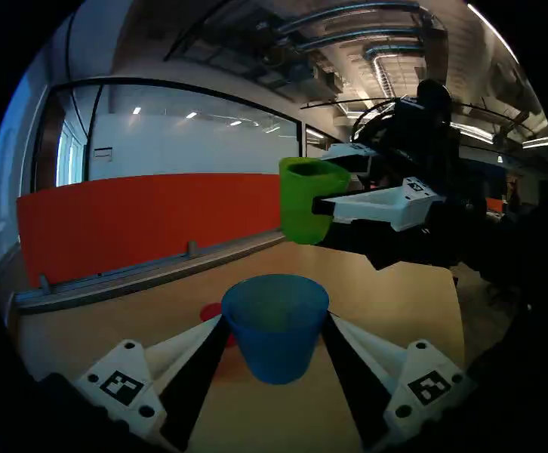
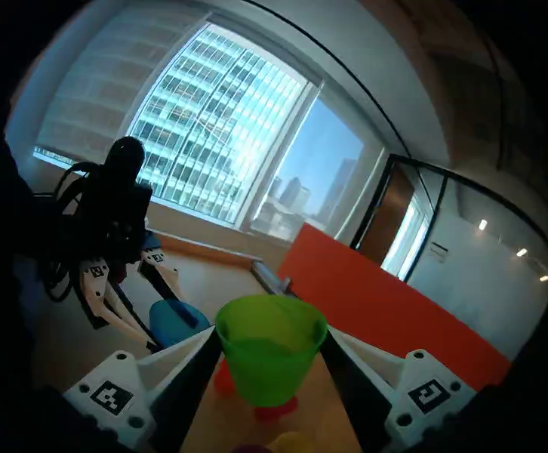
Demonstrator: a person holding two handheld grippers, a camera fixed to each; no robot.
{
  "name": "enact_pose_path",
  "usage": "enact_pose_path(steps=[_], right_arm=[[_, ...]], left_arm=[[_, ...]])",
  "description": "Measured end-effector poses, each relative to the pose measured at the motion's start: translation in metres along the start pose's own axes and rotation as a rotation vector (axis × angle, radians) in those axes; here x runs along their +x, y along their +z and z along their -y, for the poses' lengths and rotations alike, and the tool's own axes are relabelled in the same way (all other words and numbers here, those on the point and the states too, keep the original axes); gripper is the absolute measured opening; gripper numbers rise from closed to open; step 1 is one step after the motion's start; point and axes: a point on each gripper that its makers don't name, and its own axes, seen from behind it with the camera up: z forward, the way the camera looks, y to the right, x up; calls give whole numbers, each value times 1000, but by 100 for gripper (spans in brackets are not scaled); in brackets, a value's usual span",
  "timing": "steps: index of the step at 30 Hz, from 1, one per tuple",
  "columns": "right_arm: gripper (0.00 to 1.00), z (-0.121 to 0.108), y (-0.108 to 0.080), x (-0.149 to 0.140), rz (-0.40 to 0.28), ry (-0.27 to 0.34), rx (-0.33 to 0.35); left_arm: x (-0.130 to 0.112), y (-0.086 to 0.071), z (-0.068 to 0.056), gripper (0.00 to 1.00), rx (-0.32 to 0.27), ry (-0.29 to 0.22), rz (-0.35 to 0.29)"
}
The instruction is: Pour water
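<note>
Left gripper view showed the left tool (image 1: pixel 275 323) clamped on a blue cup (image 1: pixel 275 347), one finger pressed to each side. The cup stood upright over the wooden desk (image 1: pixel 402 302). Just behind it a small red patch (image 1: pixel 212 311) lay on the desk. Farther off, higher and to the right, the green cup (image 1: pixel 308 198) hung close to upright, well apart from the blue one. Beyond ran an orange partition (image 1: pixel 146 219) under a glass wall (image 1: pixel 191 136).

In the right gripper view the right tool (image 2: pixel 270 332) was clamped on the green cup in the same way, a finger on each side. Whether the cup held water I could not tell. Below it lay a red piece (image 2: pixel 274 412) and a yellow one (image 2: pixel 293 442). Farther left, the blue cup sat between the left tool's fingers, and a large window (image 2: pixel 221 143) looked out on tall buildings.
</note>
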Motion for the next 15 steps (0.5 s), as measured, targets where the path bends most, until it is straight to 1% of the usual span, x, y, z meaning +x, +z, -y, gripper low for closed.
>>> enact_pose_path(steps=[8, 15], right_arm=[[91, -9, 8, 10, 4, -97, -5], [91, -19, 17, 19, 4, -196, -18]], left_arm=[[1, 2, -3, 85, -5, 0, -3], [2, 3, -4, 85, -10, 1, -5]])
